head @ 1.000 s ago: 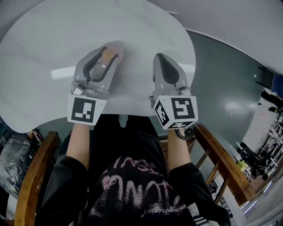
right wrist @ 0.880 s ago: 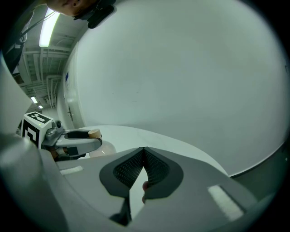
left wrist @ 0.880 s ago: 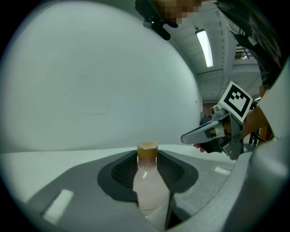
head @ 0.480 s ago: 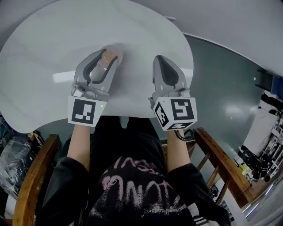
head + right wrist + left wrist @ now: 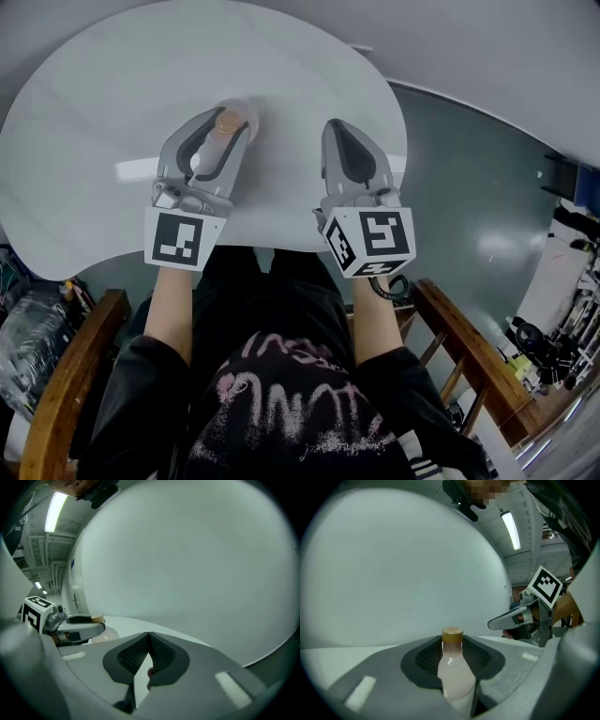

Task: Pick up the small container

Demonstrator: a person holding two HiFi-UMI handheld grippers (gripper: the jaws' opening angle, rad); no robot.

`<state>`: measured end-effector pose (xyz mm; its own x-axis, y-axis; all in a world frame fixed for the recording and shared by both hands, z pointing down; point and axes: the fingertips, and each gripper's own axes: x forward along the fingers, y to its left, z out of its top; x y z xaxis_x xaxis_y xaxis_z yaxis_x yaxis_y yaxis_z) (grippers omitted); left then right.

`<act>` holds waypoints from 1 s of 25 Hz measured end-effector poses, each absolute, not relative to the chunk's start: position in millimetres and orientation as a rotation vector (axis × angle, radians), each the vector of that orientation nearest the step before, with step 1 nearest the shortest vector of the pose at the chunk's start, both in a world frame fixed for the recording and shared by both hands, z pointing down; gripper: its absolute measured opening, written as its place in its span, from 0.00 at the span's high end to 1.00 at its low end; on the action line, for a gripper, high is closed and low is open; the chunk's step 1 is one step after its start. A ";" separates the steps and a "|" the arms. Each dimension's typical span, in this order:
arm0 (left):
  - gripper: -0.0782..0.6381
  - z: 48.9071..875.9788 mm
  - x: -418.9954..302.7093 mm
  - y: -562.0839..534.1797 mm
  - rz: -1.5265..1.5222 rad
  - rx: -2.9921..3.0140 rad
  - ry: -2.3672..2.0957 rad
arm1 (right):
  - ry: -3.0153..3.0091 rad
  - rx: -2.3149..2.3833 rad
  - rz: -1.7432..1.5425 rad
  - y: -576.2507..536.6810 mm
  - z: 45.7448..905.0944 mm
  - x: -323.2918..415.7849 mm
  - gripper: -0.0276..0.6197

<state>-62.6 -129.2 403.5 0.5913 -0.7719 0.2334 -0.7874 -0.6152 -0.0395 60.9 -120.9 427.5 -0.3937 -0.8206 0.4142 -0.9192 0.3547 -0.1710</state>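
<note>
Near the table's (image 5: 94, 112) near edge, with open tabletop stretching far and left, my left gripper (image 5: 230, 127) pinches the small gold-capped bottle (image 5: 454, 677); my right gripper (image 5: 339, 127) alongside has its jaws pressed together, empty.

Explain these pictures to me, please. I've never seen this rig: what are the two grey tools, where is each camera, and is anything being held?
There is no robot arm. A seated person holds a grey two-jaw gripper in each hand, and the cubes with black-and-white squares are part of those tools. The head view looks down from the person's head onto a round white table. The other two views come from cameras riding on the grippers, looking along their jaws. The left gripper has its jaws closed on a small clear bottle of milky pinkish liquid with a tan cap. The right gripper is shut with nothing in it. I see nothing else on the table.
</note>
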 end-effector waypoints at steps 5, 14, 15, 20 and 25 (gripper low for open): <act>0.70 388.9 -63.6 -128.2 0.328 2.752 -1.369 | -2.386 1.561 0.534 -121.1 414.8 58.5 0.94; 0.70 361.7 -68.3 -127.3 0.287 2.744 -1.416 | -2.426 1.581 0.501 -123.0 391.9 55.9 0.94; 0.70 358.4 -68.6 -127.4 0.282 2.746 -1.419 | -2.429 1.584 0.500 -123.0 390.1 55.7 0.94; 0.70 345.9 -68.0 -126.5 0.281 2.772 -1.425 | -2.443 1.599 0.478 -122.0 379.6 55.9 0.94; 0.70 337.8 -63.1 -120.1 0.297 2.790 -1.422 | -2.451 1.600 0.471 -114.6 373.3 58.2 0.94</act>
